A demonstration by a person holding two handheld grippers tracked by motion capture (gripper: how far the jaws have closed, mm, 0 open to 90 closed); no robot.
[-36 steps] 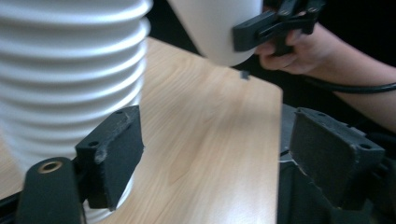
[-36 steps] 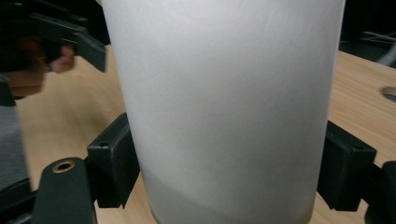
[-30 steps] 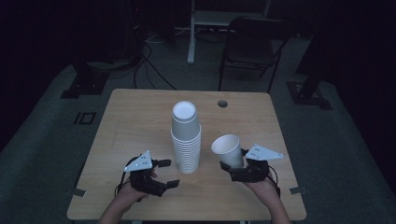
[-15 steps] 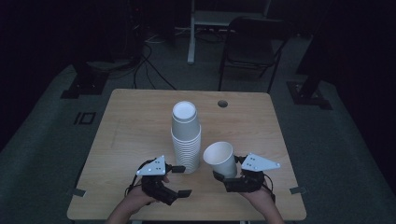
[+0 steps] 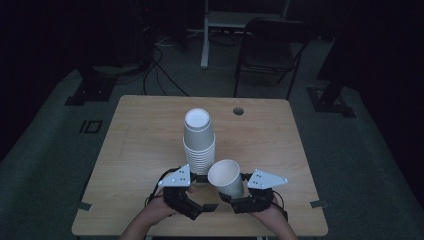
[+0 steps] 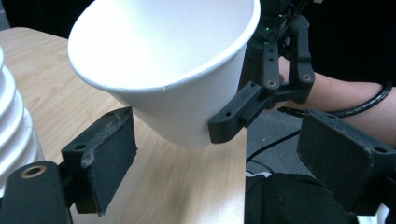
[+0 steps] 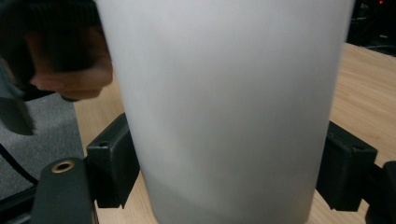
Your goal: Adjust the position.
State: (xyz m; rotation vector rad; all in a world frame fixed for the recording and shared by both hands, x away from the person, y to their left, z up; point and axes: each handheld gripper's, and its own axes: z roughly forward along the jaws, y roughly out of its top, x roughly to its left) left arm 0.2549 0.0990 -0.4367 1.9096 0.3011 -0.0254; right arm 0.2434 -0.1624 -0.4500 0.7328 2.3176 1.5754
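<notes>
A tall stack of white paper cups (image 5: 199, 140) stands upright mid-table; its ribbed rims show at the left edge of the left gripper view (image 6: 14, 126). One single white cup (image 5: 227, 177) is tilted, mouth up and leaning left, with my right gripper (image 5: 234, 195) shut on its lower wall. In the right gripper view the cup (image 7: 229, 107) sits squeezed between both pads, gripper (image 7: 229, 177). My left gripper (image 5: 202, 200) is open beside it. In the left gripper view its jaws (image 6: 224, 163) are spread wide below the cup (image 6: 173, 60), not touching it.
The wooden table (image 5: 140, 130) has a round cable hole (image 5: 238, 111) at the back. Both hands work close to the front edge. A dark chair (image 5: 270, 45) and a white desk leg (image 5: 205, 35) stand on the floor beyond the table.
The right gripper has carried the single cup left and nearer the front edge, tipping it. The left gripper has moved right, to just beside the cup. The stack has not moved.
</notes>
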